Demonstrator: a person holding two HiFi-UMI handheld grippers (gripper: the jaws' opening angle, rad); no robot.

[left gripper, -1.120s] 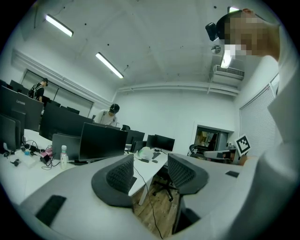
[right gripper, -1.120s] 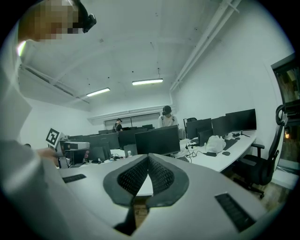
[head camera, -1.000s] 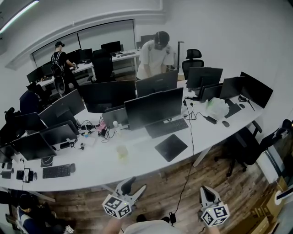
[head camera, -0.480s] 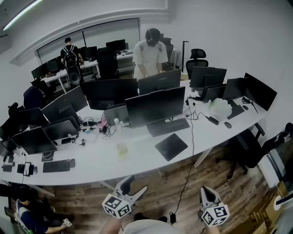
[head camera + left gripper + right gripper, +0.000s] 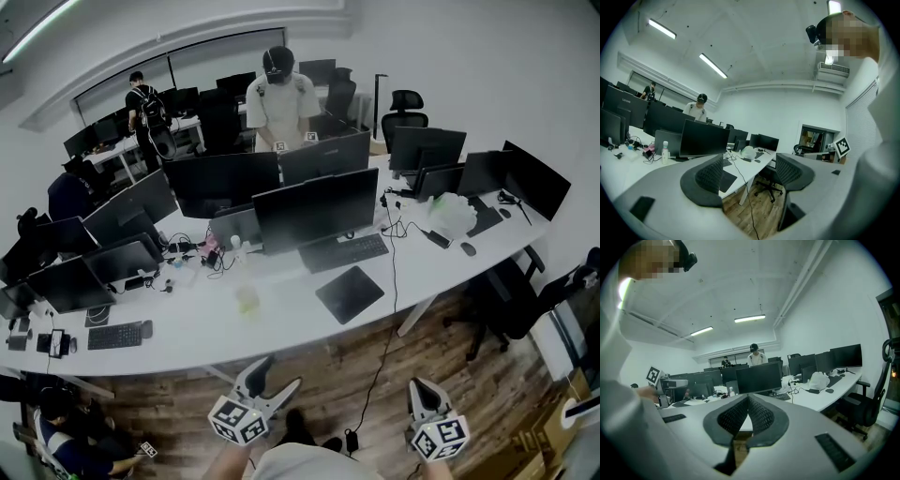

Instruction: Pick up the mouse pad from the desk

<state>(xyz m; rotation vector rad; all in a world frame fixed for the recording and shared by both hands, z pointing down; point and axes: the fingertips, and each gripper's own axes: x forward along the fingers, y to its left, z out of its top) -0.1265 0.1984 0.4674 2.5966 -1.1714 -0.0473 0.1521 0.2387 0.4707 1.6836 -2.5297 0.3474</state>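
Note:
The mouse pad (image 5: 350, 293) is a dark square lying flat on the white curved desk (image 5: 281, 319), in front of a keyboard (image 5: 343, 251). Both grippers hang low over the wooden floor, short of the desk's near edge and well apart from the pad. My left gripper (image 5: 274, 377) is open with nothing between its jaws; in the left gripper view (image 5: 750, 164) a corner of the mouse pad (image 5: 726, 180) shows far off beyond the left jaw. My right gripper (image 5: 422, 392) is shut and empty, its pads meeting in the right gripper view (image 5: 748, 401).
Rows of dark monitors (image 5: 317, 211) line the desk. A black cable (image 5: 389, 309) drops from the desk to the floor. A white plastic bag (image 5: 448, 217) lies at the right. An office chair (image 5: 511, 300) stands right of the desk. A person in white (image 5: 276, 98) stands behind the monitors.
The person in white behind the monitors has walked to the left. Both grippers stay at the bottom of the head view, hardly shifted.

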